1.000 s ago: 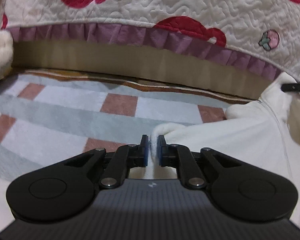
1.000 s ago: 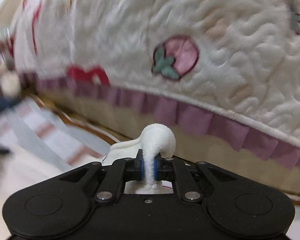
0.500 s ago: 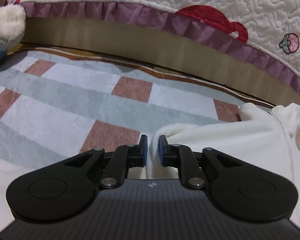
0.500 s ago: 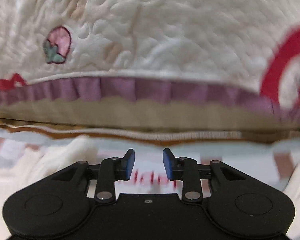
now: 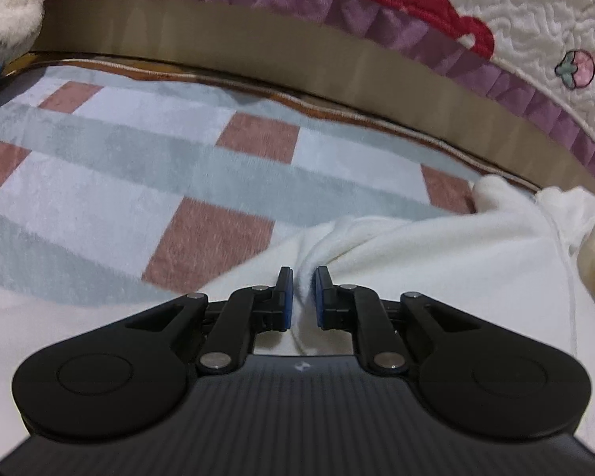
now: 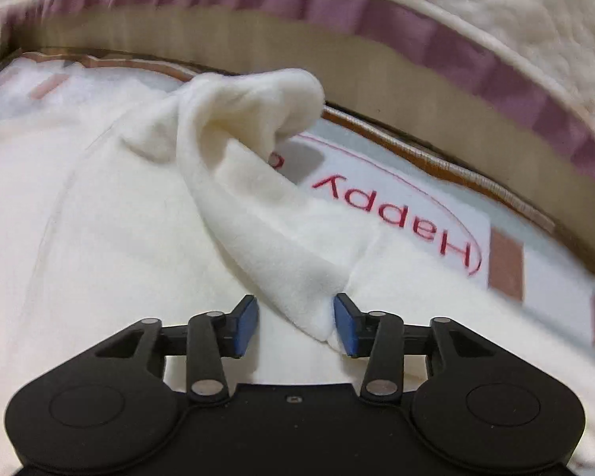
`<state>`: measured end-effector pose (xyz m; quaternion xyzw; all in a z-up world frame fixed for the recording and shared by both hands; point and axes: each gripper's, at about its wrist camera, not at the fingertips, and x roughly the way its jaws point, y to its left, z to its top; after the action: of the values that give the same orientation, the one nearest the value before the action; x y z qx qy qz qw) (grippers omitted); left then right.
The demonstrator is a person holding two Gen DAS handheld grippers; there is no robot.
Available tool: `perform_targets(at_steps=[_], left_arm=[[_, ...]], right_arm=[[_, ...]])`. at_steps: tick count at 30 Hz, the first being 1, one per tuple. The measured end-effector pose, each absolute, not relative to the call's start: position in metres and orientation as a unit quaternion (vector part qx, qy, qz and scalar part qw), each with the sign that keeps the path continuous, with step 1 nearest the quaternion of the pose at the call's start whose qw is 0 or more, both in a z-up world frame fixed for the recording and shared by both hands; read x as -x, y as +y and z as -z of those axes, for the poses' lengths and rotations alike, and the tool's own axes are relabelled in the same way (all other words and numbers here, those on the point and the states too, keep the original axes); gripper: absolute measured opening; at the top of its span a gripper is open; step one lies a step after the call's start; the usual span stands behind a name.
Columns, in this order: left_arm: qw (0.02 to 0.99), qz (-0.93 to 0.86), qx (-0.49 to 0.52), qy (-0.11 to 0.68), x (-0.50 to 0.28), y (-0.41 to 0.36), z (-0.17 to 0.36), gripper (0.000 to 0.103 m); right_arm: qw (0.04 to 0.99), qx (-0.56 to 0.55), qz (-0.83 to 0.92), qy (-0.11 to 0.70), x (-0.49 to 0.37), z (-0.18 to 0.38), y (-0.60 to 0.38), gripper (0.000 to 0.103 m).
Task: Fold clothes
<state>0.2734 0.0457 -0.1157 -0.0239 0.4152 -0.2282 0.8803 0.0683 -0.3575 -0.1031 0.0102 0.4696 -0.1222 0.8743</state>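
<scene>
Left claw pinches a fleece edge; right claw, spread around a loose flap, might close on extra layers.

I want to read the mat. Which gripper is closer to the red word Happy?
Right. The right gripper sits just short of the red word Happy; the left gripper pinches the white garment, the word out of view.

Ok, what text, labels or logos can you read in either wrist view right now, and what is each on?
"Happy": red letters, upside down in the right wrist view, on the checked rug.
A further red character beside it is mostly hidden by the white fleece garment: unreadable.
Left wrist view: no readable text.
</scene>
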Motion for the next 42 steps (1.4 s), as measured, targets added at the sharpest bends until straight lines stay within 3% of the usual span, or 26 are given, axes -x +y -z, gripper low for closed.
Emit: perform_targets(at_steps=[1, 2, 4, 6, 9, 12, 15, 16, 18, 22, 24, 26, 27, 33, 36, 37, 38, 42], left_arm=[[0.88, 0.229, 0.023, 0.416, -0.274, 0.046, 0.116, 0.011], [0.88, 0.229, 0.022, 0.416, -0.274, 0.046, 0.116, 0.011], [0.879, 0.228, 0.022, 0.418, -0.274, 0.045, 0.115, 0.011], [0.879, 0.227, 0.019, 0.419, -0.274, 0.044, 0.115, 0.011], [0.882, 0.226, 0.029, 0.413, -0.273, 0.046, 0.109, 0.01], [0.887, 0.241, 0.037, 0.392, -0.269, 0.048, 0.1, 0.009], [0.88, 0.262, 0.044, 0.394, -0.265, 0.051, 0.095, 0.009], [0.876, 0.263, 0.048, 0.401, -0.262, 0.054, 0.096, 0.009], [0.869, 0.264, 0.054, 0.414, -0.258, 0.059, 0.097, 0.009], [0.862, 0.257, 0.075, 0.43, -0.259, 0.068, 0.102, 0.009], [0.866, 0.252, 0.077, 0.426, -0.261, 0.069, 0.102, 0.009], [0.874, 0.25, 0.066, 0.412, -0.264, 0.067, 0.099, 0.01], [0.875, 0.253, 0.065, 0.407, -0.265, 0.067, 0.098, 0.011], [0.868, 0.246, 0.097, 0.421, -0.272, 0.073, 0.108, 0.021], [0.875, 0.242, 0.079, 0.412, -0.273, 0.071, 0.11, 0.035], [0.874, 0.242, 0.082, 0.413, -0.273, 0.071, 0.111, 0.041], [0.873, 0.241, 0.085, 0.415, -0.274, 0.071, 0.112, 0.042], [0.874, 0.229, 0.09, 0.419, -0.275, 0.072, 0.112, 0.043]], right_arm=[[0.879, -0.016, 0.131, 0.458, -0.065, 0.101, -0.358, 0.026], [0.881, -0.008, 0.132, 0.455, -0.061, 0.1, -0.357, 0.016], [0.877, 0.034, 0.123, 0.463, -0.052, 0.101, -0.353, 0.009], [0.859, 0.133, 0.119, 0.481, -0.044, 0.104, -0.34, 0.007], [0.845, 0.233, 0.192, 0.442, -0.042, 0.095, -0.332, 0.006], [0.859, 0.185, 0.254, 0.405, -0.048, 0.073, -0.34, 0.006], [0.822, 0.179, 0.217, 0.495, -0.062, 0.101, -0.34, 0.007], [0.806, 0.174, 0.194, 0.531, -0.064, 0.115, -0.337, 0.008], [0.816, 0.165, 0.193, 0.519, -0.06, 0.116, -0.328, 0.015], [0.892, -0.068, 0.125, 0.43, -0.045, 0.078, -0.349, 0.037], [0.907, -0.135, 0.099, 0.387, -0.047, 0.061, -0.358, 0.04], [0.91, -0.167, 0.094, 0.367, -0.058, 0.043, -0.367, 0.058], [0.906, -0.184, 0.084, 0.372, -0.068, 0.037, -0.37, 0.061], [0.84, -0.254, 0.16, 0.452, -0.142, 0.058, -0.393, 0.065], [0.832, -0.291, 0.161, 0.444, -0.161, 0.079, -0.401, 0.065], [0.829, -0.304, 0.161, 0.441, -0.167, 0.086, -0.403, 0.046], [0.826, -0.316, 0.16, 0.438, -0.173, 0.093, -0.405, 0.012], [0.913, -0.285, 0.037, 0.291, -0.13, 0.053, -0.367, 0.012]])
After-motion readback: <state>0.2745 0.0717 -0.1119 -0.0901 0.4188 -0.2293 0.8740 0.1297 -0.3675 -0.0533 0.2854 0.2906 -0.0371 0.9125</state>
